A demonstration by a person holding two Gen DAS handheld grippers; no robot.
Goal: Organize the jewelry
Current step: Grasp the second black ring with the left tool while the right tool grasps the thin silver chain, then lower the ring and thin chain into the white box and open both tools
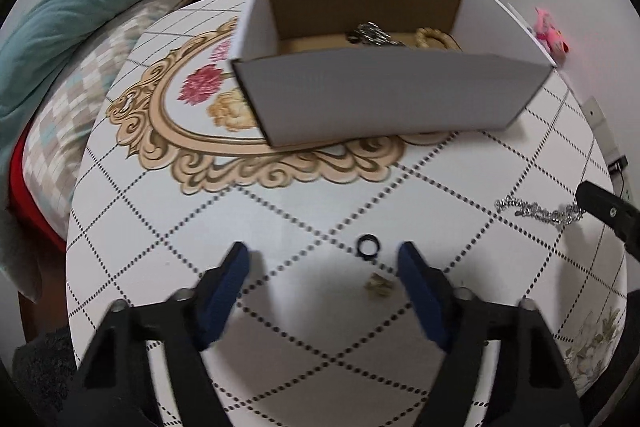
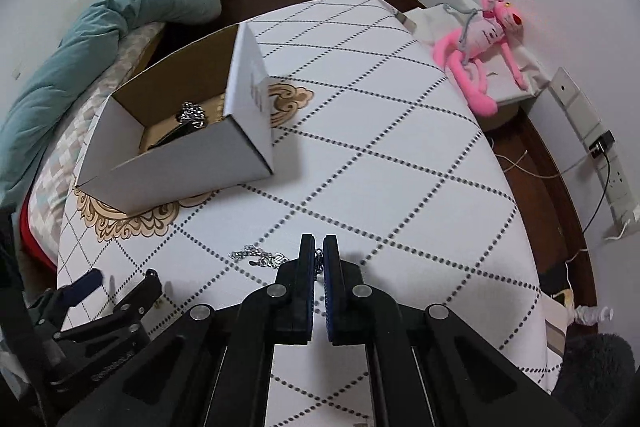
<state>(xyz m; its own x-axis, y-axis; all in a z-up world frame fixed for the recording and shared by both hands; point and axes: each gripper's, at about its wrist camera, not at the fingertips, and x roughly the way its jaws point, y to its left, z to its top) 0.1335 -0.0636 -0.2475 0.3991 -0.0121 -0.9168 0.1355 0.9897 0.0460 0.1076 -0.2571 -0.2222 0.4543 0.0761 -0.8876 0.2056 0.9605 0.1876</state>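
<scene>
White table (image 2: 400,155) with dotted black diamond grid, white box (image 1: 392,99) brown inside, pink plush (image 2: 480,39)

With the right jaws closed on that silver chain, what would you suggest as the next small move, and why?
Probably lift the right gripper straight up a little. Its jaws look shut on one end of the chain, whose other end lies on the table. Raising it would free the chain before it is carried to the box, which already holds jewelry. The left gripper is open over a black ring.
</scene>
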